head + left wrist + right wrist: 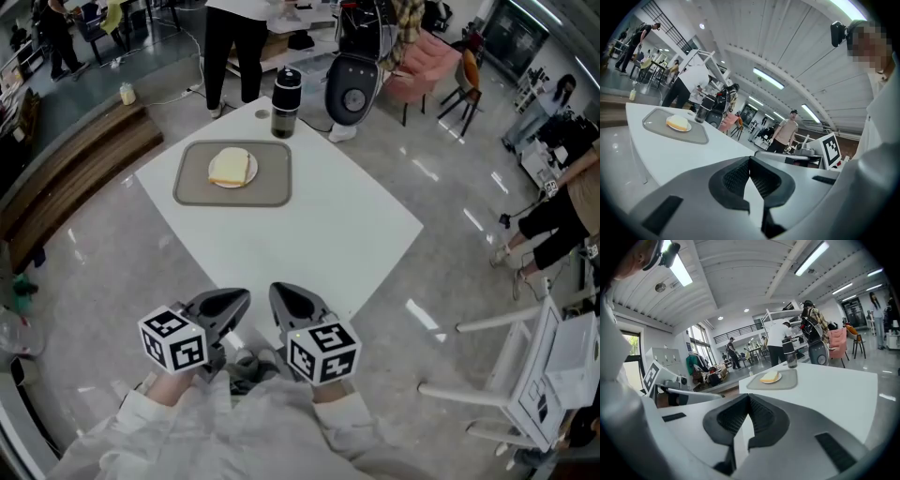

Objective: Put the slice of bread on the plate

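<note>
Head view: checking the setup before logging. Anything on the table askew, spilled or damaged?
Nothing stands out: the bread slice lies flat on the plate, on the tray; the bottle stands upright near the far corner of the table.

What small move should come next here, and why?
Probably just stop and rest both tools: the bread already lies on the plate on the tray, and the left tool and right tool are shut, empty, near the body.

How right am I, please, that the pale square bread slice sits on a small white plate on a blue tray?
The tray is grey, not blue, as the head view shows; the pale bread slice does sit on the small white plate.
</note>
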Demonstrator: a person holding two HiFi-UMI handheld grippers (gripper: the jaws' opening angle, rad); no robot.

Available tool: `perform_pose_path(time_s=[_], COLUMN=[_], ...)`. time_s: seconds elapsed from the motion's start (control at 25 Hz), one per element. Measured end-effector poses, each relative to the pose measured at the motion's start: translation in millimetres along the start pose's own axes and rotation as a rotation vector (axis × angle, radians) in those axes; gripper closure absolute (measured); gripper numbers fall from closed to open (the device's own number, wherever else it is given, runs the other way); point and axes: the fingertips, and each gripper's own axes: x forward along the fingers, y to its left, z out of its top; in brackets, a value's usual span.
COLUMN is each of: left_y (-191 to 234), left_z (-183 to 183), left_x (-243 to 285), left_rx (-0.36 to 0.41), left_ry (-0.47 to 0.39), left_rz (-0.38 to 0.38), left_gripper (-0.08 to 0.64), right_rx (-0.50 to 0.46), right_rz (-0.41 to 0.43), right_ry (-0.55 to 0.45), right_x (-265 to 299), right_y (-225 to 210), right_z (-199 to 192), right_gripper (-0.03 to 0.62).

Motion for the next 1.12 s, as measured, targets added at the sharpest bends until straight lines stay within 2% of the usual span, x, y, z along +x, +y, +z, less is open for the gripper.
perform_pose_path(time_s=[0.24, 0.8, 1.12], left_y=[4.5, 5.2, 13.3], left_z=[2.6, -1.6, 3.5], left_x=[-0.8, 7.5, 2.7], left_rx=[-0.004, -0.016, -0.025], left_ry=[-0.005, 0.022, 0.020], left_rz=[-0.010, -0.029, -0.029], left_gripper=[0.551, 0.551, 0.551], right_rx=[-0.032, -0.033, -0.047], right_rz=[-0.005, -0.058, -0.045], right_ry=[0.002, -0.005, -0.001], right_x=[7.0, 0.2, 9.3], right_y=[7.8, -9.0, 0.0], right_z=[1.9, 3.7, 8.5], right_gripper=[0.578, 0.578, 0.578])
